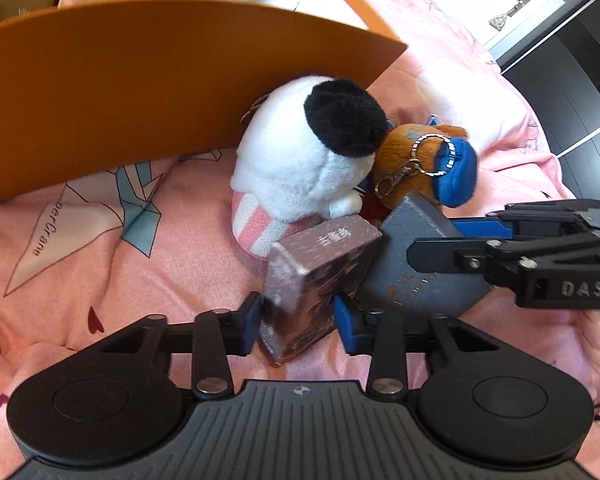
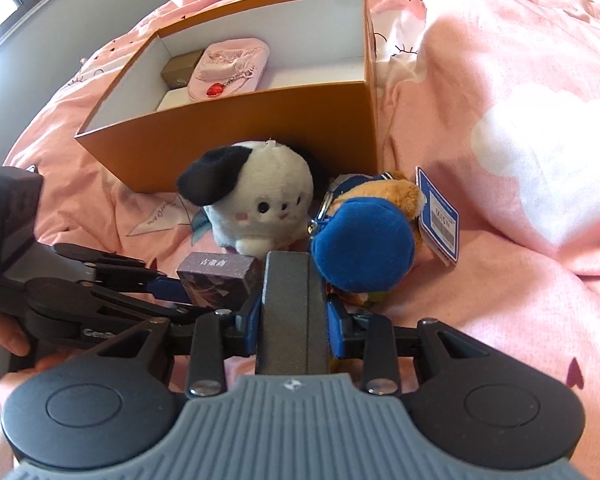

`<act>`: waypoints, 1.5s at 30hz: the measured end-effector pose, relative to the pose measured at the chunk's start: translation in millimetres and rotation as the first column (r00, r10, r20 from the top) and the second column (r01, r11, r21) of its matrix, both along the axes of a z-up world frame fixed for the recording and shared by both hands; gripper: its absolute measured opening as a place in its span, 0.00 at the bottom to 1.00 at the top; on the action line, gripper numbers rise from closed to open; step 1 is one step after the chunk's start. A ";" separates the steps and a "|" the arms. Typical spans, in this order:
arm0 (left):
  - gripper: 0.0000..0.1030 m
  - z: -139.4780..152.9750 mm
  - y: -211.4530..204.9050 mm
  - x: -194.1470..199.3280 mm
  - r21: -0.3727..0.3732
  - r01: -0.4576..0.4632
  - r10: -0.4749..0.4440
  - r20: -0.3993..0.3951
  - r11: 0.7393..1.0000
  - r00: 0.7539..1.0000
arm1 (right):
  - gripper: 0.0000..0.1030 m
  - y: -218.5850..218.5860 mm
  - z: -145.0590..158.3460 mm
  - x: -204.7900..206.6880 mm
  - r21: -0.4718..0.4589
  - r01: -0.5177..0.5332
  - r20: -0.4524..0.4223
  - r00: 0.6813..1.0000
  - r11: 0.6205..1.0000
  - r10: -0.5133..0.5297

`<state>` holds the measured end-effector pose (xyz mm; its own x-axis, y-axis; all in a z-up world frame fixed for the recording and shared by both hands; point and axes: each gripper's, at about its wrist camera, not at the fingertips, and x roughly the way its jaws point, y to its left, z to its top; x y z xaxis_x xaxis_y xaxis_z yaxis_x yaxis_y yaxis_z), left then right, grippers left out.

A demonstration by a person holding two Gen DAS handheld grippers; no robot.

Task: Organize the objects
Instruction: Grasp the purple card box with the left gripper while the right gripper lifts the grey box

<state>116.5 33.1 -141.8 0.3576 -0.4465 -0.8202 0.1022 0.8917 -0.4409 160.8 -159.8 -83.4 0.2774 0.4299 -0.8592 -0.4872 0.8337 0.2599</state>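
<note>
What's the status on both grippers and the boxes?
Left gripper astride purple box, grip unconfirmed. Right gripper shut on grey box. Orange bin open ahead; white plush and blue-capped plush in the way.

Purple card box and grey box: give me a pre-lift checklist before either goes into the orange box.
1. Left gripper pads on both sides of the purple card box: ok.
2. Right gripper clamped on the grey box: ok.
3. Grey box free of the blue-capped plush: not ok, the cap touches it.
4. Orange box open with free floor space: ok.
5. White plush dog out of the path to the box: not ok.
6. Purple box's grip firm enough to lift: cannot tell.
</note>
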 end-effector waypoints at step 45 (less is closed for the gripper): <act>0.24 89.5 38.5 -20.2 -0.100 -0.053 0.076 0.242 0.994 0.967 | 0.34 22.1 82.7 -22.2 0.043 -0.050 0.240 0.970 0.998 0.038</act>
